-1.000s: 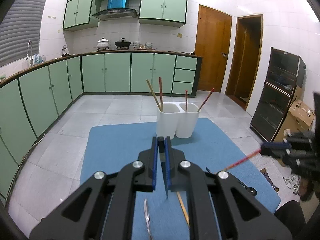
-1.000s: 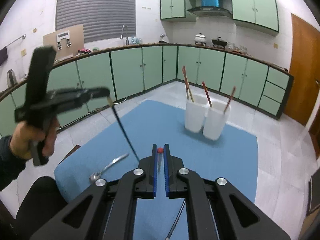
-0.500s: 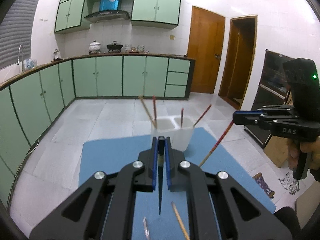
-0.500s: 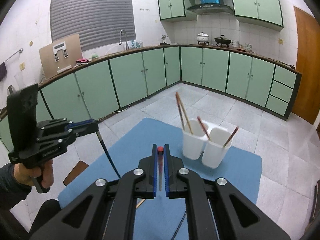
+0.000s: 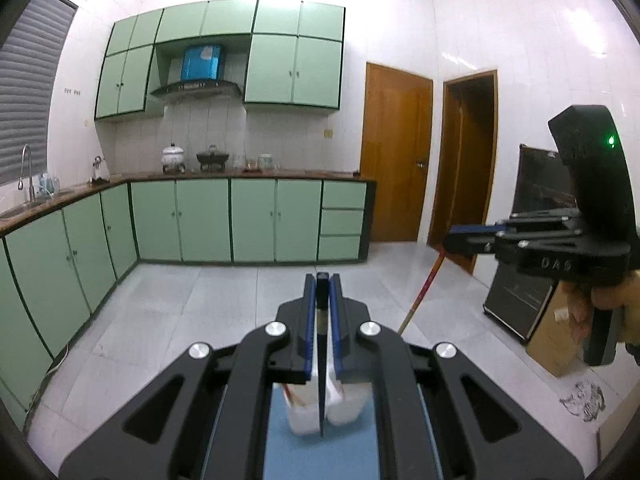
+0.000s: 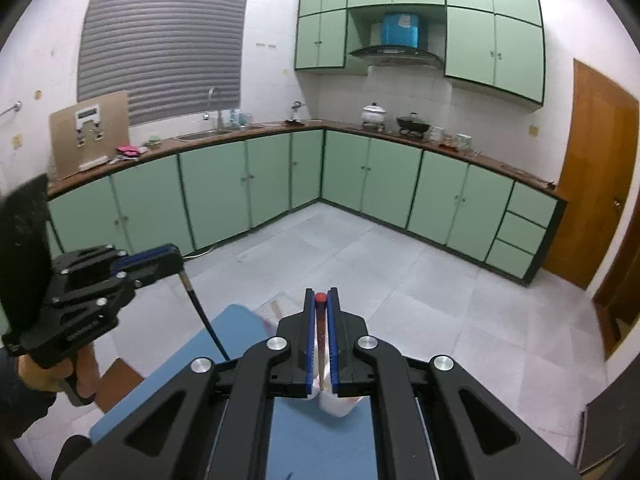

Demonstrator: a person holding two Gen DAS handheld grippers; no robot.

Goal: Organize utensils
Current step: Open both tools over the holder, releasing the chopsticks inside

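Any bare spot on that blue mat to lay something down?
Yes: the flat blue mat looks bare left of the white plastic twin-cup holder, out to its edge. Crowded just above the holder, where the right gripper dangles a red-tipped wooden chopstick.

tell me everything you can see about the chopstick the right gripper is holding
The red-tipped chopstick is a thin stick, red at its rounded top and along the upper part, paler wood colour toward the lower end. The right gripper is shut on it near the top, blue pads on both sides. It hangs tip down, slightly tilted, over the white holder on the blue mat, touching nothing else visible.
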